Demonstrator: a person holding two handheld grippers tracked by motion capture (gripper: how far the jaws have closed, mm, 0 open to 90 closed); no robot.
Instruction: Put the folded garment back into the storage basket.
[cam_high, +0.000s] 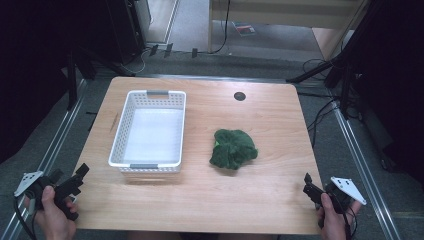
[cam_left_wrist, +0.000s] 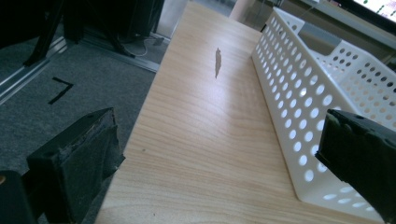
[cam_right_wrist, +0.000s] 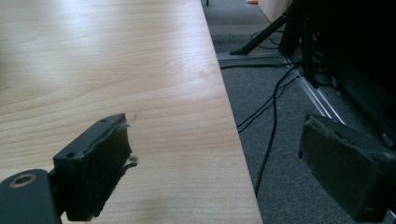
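Presently both grippers idle at the near table corners, jaws spread wide, nothing held. Greens (cam_high: 233, 149) lie mid-table, just right of the basket (cam_high: 116, 145) and apart from it. From the right gripper (cam_high: 311, 188) the greens sit forward and to the left; the left gripper (cam_high: 75, 180) has the basket in its way, so the right looks better placed. Left gripper view gives the basket's perforated side wall (cam_left_wrist: 299, 93) close beside its jaw; right gripper view gives bare table (cam_right_wrist: 116, 60) and its edge.
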